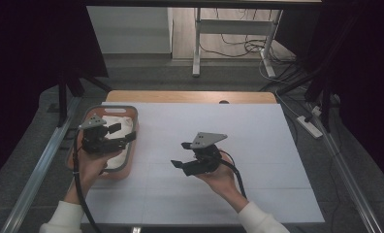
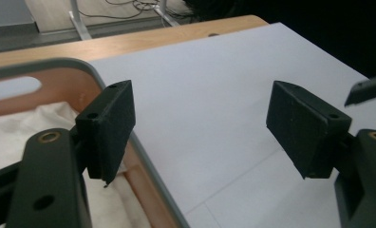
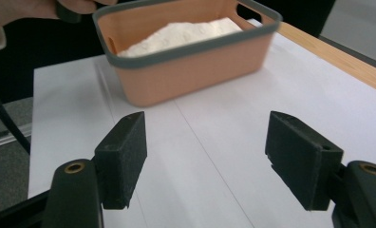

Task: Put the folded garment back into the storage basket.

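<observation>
Table (image 1: 277, 160), white sheet over wood top, wood strip showing at far edge. Orange basket w/ grey rim (image 1: 132, 127) sits at the left edge, nearer the far-left corner; white cloth (image 1: 116, 124) bunched inside, below the rim.

Left gripper (image 1: 124, 133) hangs over the basket's right side, jaws released, nothing btwn them; in the left gripper view one pad is above the cloth (image 2: 15, 137), the other past the rim (image 2: 98, 78) over bare sheet. Right gripper (image 1: 182, 154) hovers mid-table, well apart from the basket, jaws also released & empty, aimed at the basket (image 3: 191, 71).

Step, prob.: approach, cloth not yet gripped. Next move needs the left jaws dropped inside the basket onto a fold, clear of the rim. Rim/wall is the main obstacle; rest of sheet bare. Desk legs & cables on floor beyond far edge, no bother.
</observation>
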The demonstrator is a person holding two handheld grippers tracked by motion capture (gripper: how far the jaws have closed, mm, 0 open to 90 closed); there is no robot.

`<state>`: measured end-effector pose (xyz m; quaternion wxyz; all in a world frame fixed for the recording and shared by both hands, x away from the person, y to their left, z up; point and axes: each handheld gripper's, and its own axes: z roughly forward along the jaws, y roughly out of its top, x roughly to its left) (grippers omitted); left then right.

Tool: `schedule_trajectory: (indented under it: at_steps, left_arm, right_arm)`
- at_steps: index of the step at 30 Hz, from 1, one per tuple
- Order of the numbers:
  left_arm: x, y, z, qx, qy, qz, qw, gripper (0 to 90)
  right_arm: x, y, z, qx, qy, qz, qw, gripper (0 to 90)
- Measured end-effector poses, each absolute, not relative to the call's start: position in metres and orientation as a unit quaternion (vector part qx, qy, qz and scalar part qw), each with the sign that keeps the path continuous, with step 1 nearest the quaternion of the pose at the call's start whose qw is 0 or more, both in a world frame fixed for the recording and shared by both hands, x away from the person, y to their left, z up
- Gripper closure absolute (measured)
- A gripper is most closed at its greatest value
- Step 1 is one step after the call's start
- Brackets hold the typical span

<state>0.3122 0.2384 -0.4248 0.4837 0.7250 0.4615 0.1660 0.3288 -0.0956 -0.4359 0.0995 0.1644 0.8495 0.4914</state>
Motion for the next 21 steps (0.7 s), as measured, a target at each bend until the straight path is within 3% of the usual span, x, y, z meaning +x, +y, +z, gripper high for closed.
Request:
schedule_trajectory:
  at_steps: [21]
  left_arm:
    - [0.280, 0.197, -0.448, 0.751, 0.436, 0.147, 0.475, 26.0]
  right_arm:
    - [0.316, -0.222, -0.457, 0.242, 0.837, 0.471, 0.140, 30.8]
